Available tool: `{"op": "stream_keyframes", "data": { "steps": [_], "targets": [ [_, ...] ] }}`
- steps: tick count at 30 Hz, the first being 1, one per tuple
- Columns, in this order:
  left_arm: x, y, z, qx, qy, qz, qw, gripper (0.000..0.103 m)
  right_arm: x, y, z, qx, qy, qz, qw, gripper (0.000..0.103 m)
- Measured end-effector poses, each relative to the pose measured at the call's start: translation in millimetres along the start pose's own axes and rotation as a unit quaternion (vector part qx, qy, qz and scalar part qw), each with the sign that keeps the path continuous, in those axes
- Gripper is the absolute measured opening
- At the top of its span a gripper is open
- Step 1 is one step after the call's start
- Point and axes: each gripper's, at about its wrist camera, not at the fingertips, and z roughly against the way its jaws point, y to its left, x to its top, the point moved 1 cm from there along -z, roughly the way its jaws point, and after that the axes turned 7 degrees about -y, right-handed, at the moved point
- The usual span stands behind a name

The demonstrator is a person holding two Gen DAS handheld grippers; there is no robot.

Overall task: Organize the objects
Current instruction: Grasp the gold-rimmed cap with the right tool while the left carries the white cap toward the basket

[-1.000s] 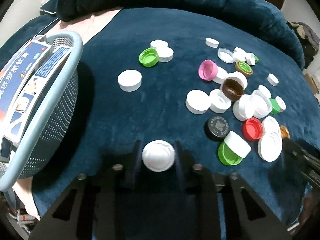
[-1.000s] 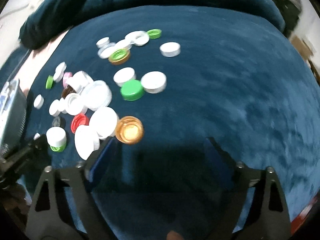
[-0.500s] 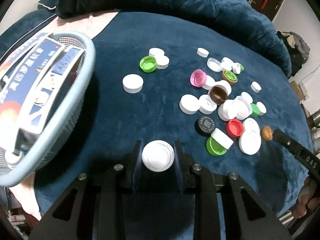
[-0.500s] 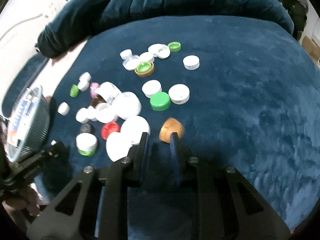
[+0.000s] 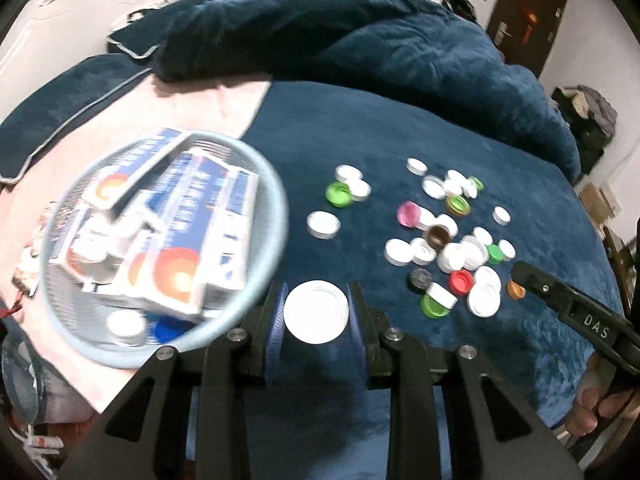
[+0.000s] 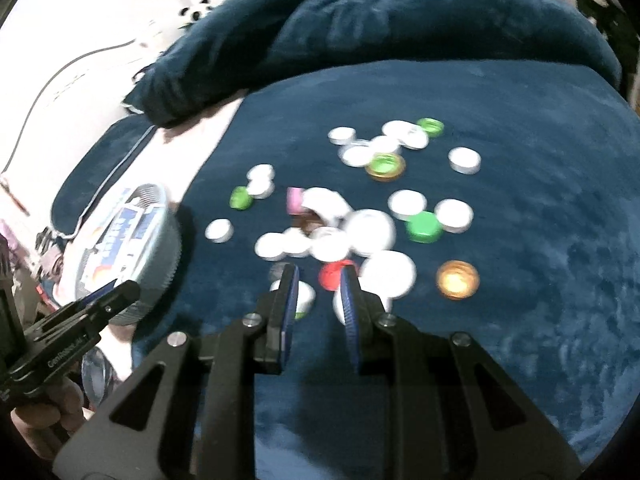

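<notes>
Surface: dark blue plush blanket (image 5: 400, 128), bunched at the far edge.
Caps: loose bottle caps (image 5: 452, 240) right of the mesh basket (image 5: 276, 216).
Left gripper (image 5: 316, 312): clamps a white cap (image 5: 316, 311) beside the basket.
Right gripper (image 6: 318, 300): closed, empty; orange cap (image 6: 457, 279) lies beside it.

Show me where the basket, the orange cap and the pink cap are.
basket (image 5: 276, 216), left wrist view, on its pale blue rim.
orange cap (image 6: 457, 280), right wrist view, on its middle.
pink cap (image 5: 408, 214), left wrist view, on its open inside.

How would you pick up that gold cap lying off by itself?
Take the gold cap by its outer rim, coming from above with one finger on each side. It lies flat, open side up, apart from the other caps, so both sides look free.
</notes>
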Motion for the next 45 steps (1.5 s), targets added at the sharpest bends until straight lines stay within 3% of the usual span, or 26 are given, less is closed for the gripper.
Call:
{"op": "stream_keyframes", "data": {
  "steps": [6, 12, 20, 24, 29, 31, 33, 36, 43, 45],
  "targets": [
    [5, 60, 22, 0.024, -0.021, 0.056, 0.9979, 0.03, 2, 58, -3, 0.058, -0.005, 0.036, 0.998, 0.022],
    [-1, 123, 34, 0.053, -0.031, 0.127, 0.9899, 0.03, -3, 117, -5, 0.12, -0.01, 0.087, 0.989, 0.022],
    [-9, 161, 38, 0.059, -0.036, 0.175, 0.9822, 0.03, -16, 160, -14, 0.145, 0.0, 0.129, 0.981, 0.022],
    [-8, 152, 38, 0.048, -0.037, 0.154, 0.9862, 0.03, -18, 149, -21, 0.095, -0.01, 0.122, 0.988, 0.023],
    [-1, 113, 35, 0.014, -0.037, 0.11, 0.9931, 0.03, -10, 67, -26, -0.049, -0.032, 0.062, 0.996, 0.024],
    [4, 89, 33, -0.008, -0.037, 0.088, 0.9954, 0.03, -9, 30, -26, -0.102, -0.027, 0.037, 0.994, 0.035],
    [8, 62, 31, -0.03, -0.036, 0.064, 0.9968, 0.03, -10, -5, -23, -0.136, -0.024, 0.002, 0.99, 0.064],
    [10, 21, 23, -0.057, -0.026, 0.027, 0.9977, 0.03, -14, -42, -16, -0.164, -0.024, -0.027, 0.986, 0.067],
    [-7, -39, -4, -0.079, 0.018, -0.025, 0.9964, 0.03, -25, -74, -26, -0.168, -0.006, -0.037, 0.985, 0.065],
    [-10, -44, -11, -0.077, 0.026, -0.028, 0.9963, 0.03, -26, -79, -33, -0.162, 0.001, -0.037, 0.986, 0.058]
  ]
}}
